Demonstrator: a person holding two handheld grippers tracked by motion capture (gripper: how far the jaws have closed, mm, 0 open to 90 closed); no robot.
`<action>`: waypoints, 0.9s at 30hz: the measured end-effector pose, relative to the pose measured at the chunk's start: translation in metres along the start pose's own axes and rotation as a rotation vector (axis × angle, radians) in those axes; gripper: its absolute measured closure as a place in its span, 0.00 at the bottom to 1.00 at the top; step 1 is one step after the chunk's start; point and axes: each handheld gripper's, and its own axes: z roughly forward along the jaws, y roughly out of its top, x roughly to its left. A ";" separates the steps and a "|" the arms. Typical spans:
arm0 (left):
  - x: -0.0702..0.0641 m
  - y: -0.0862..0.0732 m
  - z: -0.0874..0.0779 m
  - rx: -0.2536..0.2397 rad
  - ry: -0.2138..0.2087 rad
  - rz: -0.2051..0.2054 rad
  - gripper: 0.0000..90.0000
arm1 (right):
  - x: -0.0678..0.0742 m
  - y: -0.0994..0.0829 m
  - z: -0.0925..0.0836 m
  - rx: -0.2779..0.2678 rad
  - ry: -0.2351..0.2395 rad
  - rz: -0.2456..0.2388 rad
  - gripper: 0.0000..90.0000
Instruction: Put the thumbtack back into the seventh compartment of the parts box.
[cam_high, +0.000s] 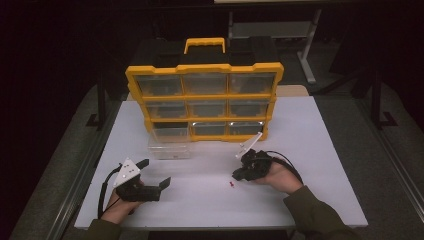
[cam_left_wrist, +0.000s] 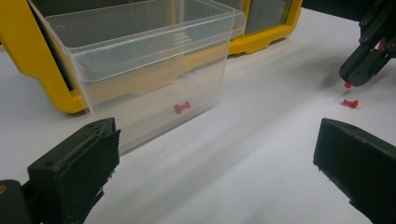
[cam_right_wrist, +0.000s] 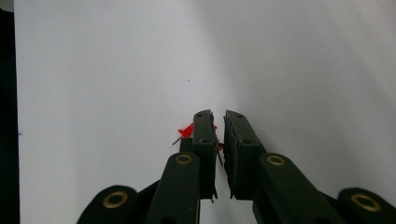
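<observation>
Up in the high view, the right gripper (cam_high: 236, 175) points down at the white table (cam_high: 310, 150), just in front of the yellow drawer box (cam_high: 204, 100); a red pin (cam_high: 231, 185) lies on the table right beside its tip; the left gripper (cam_high: 155, 175) rests off to the left of the clear drawer (cam_high: 170, 145), which is pulled out in front of the yellow drawer box.

Next, in the left gripper view, the left gripper's jaws stand wide apart and hold nothing; the clear drawer (cam_left_wrist: 144, 70) sits close ahead, with one red pin inside (cam_left_wrist: 182, 108); far to the right of it, the right gripper (cam_left_wrist: 364, 65) seems to pinch a small red bit at its tip, and the loose red pin (cam_left_wrist: 350, 103) lies just under it.

Last, in the right gripper view, the right gripper (cam_right_wrist: 218, 116) is nearly shut, with a bit of red (cam_right_wrist: 220, 147) caught between the jaws; the loose pin (cam_right_wrist: 186, 131) lies beside the left jaw.

To do it well, it looks best to keep the squeeze soft and steady, lift straight up, then carry the pin over the clear drawer; the pin is tiny, red and shiny, with a thin sharp point, so it may slip.
</observation>
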 end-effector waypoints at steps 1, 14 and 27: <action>0.000 0.000 0.000 -0.002 0.000 0.000 0.00 | 0.000 0.000 -0.001 -0.003 -0.002 0.003 0.92; 0.001 0.000 0.000 0.006 0.000 0.003 0.00 | -0.002 0.009 -0.009 -0.040 -0.020 0.015 0.92; 0.000 0.000 0.001 0.001 -0.002 0.003 0.00 | -0.003 0.022 -0.017 -0.076 -0.033 0.050 0.92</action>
